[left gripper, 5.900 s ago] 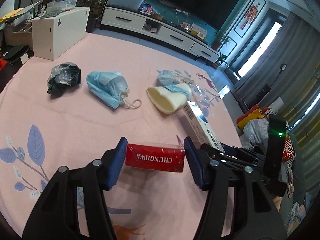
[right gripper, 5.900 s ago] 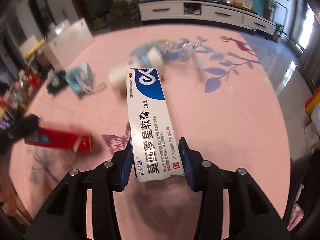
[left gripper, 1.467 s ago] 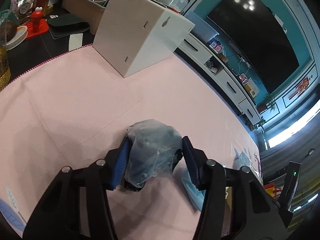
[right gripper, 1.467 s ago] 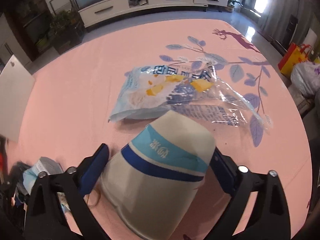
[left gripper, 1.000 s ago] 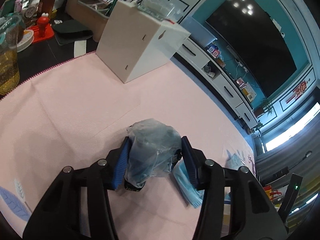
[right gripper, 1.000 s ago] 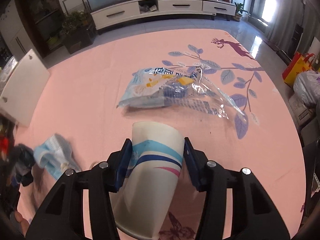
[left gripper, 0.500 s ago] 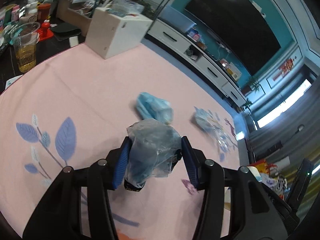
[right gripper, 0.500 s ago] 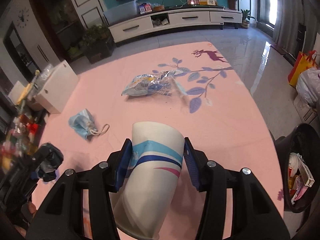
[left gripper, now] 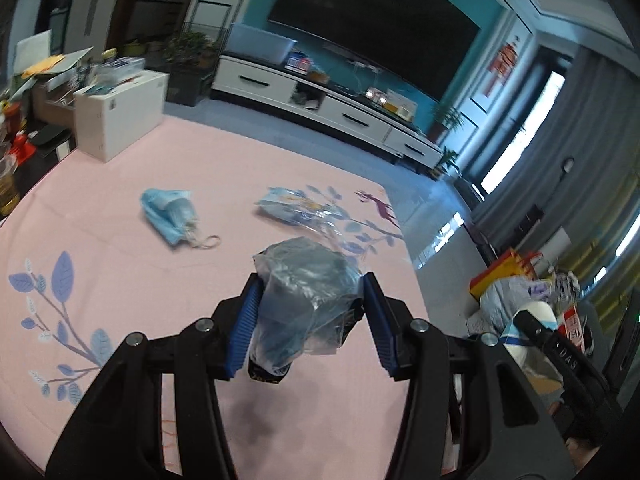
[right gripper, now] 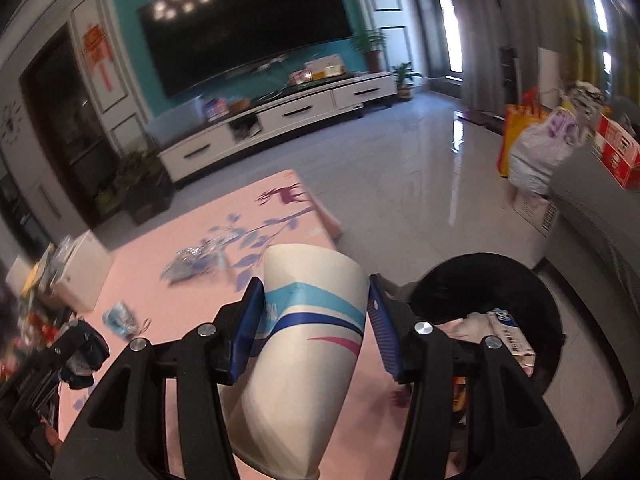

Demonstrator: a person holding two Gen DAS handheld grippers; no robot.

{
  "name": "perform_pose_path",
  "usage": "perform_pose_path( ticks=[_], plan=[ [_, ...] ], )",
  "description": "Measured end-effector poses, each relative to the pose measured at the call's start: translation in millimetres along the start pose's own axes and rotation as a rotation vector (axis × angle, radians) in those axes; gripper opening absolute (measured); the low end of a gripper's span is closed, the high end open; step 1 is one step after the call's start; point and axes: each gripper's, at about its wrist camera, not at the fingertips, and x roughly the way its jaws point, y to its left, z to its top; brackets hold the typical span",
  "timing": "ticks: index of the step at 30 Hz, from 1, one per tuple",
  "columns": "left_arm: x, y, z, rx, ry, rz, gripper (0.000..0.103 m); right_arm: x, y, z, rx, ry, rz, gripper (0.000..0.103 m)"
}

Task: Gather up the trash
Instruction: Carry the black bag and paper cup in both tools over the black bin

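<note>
— Blue pads of the left hand-held gripper [left gripper: 310, 322] are seen pressed from both sides on a crumpled plastic bag [left gripper: 304, 304], clear over something dark; the jaws are held partly apart by the bundle, which is carried above the pink desk [left gripper: 120, 280].

— And the right hand-held gripper [right gripper: 316, 320]?

— It is clamped the same way on a white paper cup [right gripper: 304, 344] with light-blue, dark-blue and pink stripes. The cup is gripped across its side, with its closed base pointing away from the camera. In the right wrist view a black trash bin [right gripper: 532, 296] is found just beyond the right finger, at about 3 o'clock from the cup, standing on the grey floor beside the desk's edge. A white-and-blue box [right gripper: 510, 334] and other scraps are seen lying inside it.

— What is left on the desk?

— In the left wrist view a crumpled blue face mask [left gripper: 172, 216] is seen at about 10 o'clock from the held bag, well apart from it. A blue-and-clear snack wrapper [left gripper: 296, 210] lies at about 12 o'clock, near the printed leaves. A white box [left gripper: 120, 116] stands at the far corner, at about 10 o'clock.

— Farther back?

— A white TV cabinet [left gripper: 320, 104] is set under a dark screen [left gripper: 368, 28] on a teal wall.
</note>
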Motion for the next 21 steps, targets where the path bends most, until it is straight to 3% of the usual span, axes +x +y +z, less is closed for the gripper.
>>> perform_pose_path(
  ticks=[8,18,21],
  plan=[
    [22.6,-87.3,-29.8,0.168,0.061,-0.12,0.052,-6.9,-78.1,1.1,0.151,-0.014,-0.098,0.052],
    [84.2,-173.6,-89.1,0.307,0.24,-0.273,0.052,-5.1,-147.7,-10.1,0.284,-0.005,-0.206,0.052],
    [97.1,-195.3,-102.6,0.345,0.271,-0.326,0.052,-2.2,-166.9,-14.6,0.331,0.016,-0.192,0.052]
  ],
)
